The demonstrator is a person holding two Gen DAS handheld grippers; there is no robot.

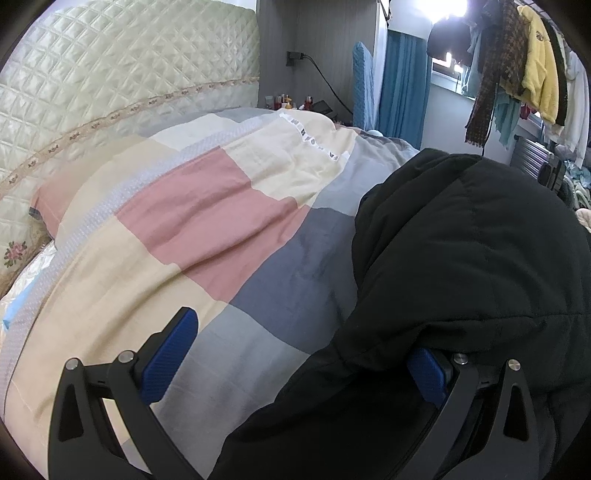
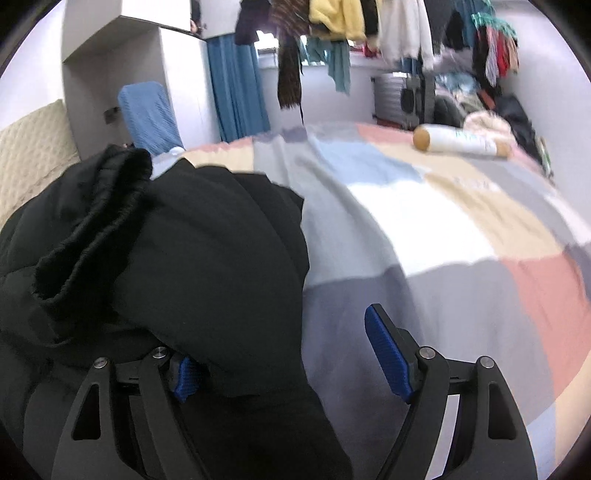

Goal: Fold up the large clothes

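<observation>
A black padded jacket [image 1: 461, 258] lies bunched on the checked bedspread [image 1: 207, 221]. In the left wrist view it fills the right side and drapes over my right finger. My left gripper [image 1: 299, 365] is open, with jacket fabric lying between the blue pads [image 1: 168, 358]. In the right wrist view the jacket [image 2: 184, 258] fills the left side, a ribbed cuff [image 2: 92, 221] on top. My right gripper [image 2: 288, 362] is open, its left pad partly under the fabric, its right pad [image 2: 388, 354] over the bedspread [image 2: 424, 240].
A quilted cream headboard [image 1: 110, 74] stands at the far left. A white bottle with tan ends [image 2: 461, 142] lies on the far side of the bed. Hanging clothes [image 2: 351, 22], a blue chair [image 2: 149, 114] and blue curtain [image 2: 236, 88] stand beyond.
</observation>
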